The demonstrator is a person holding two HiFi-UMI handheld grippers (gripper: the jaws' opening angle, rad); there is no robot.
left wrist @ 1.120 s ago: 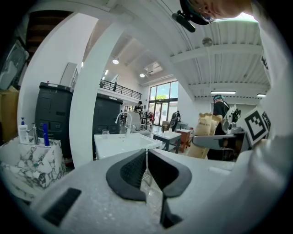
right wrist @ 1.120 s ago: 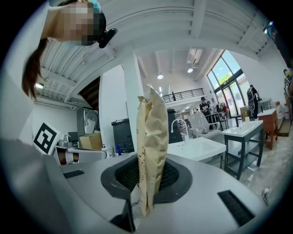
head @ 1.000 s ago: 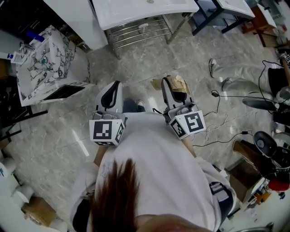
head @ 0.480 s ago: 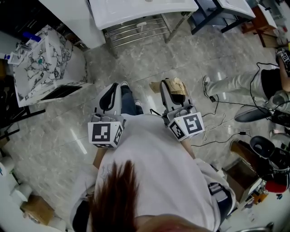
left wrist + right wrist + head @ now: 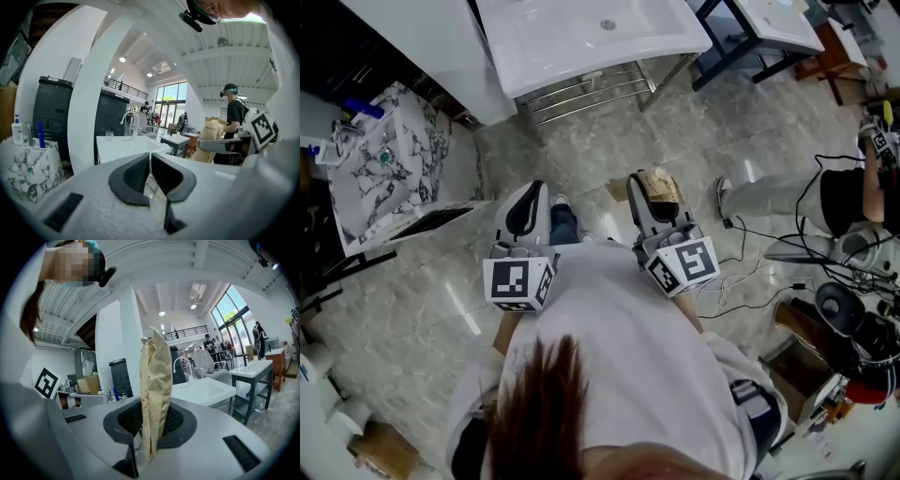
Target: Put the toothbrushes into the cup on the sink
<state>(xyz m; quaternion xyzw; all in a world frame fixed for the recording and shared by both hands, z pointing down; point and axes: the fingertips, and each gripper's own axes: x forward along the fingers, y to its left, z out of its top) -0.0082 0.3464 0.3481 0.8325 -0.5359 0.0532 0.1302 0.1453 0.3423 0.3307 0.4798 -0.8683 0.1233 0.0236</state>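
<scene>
On the grey tiled floor [image 5: 412, 309] in the head view, a person [image 5: 619, 375] in a white shirt stands short of a white sink [image 5: 581, 42], a gripper in each hand. The left gripper [image 5: 534, 192] points toward the sink. The right gripper [image 5: 645, 187] beside it carries a tan paper packet [image 5: 666, 183]. A marble-patterned stand [image 5: 403, 141] is off to the left, with small blue things at its far left corner that are too small to name.

In the left gripper view the jaws are pressed together with nothing between them. Ahead, the cup [image 5: 109, 136] — clear glass — stands on the sink's rim at its far left corner, just left of the faucet [image 5: 132, 123]. Along the stand's top edge are a small pump bottle [image 5: 17, 131] and a slim blue upright stick [image 5: 41, 136]. Whether that stick is a toothbrush cannot be told.

In the right gripper view the jaws are clamped on the packet — it stands upright between the pads and rises well above them. The sink lies beyond it to the right.
</scene>
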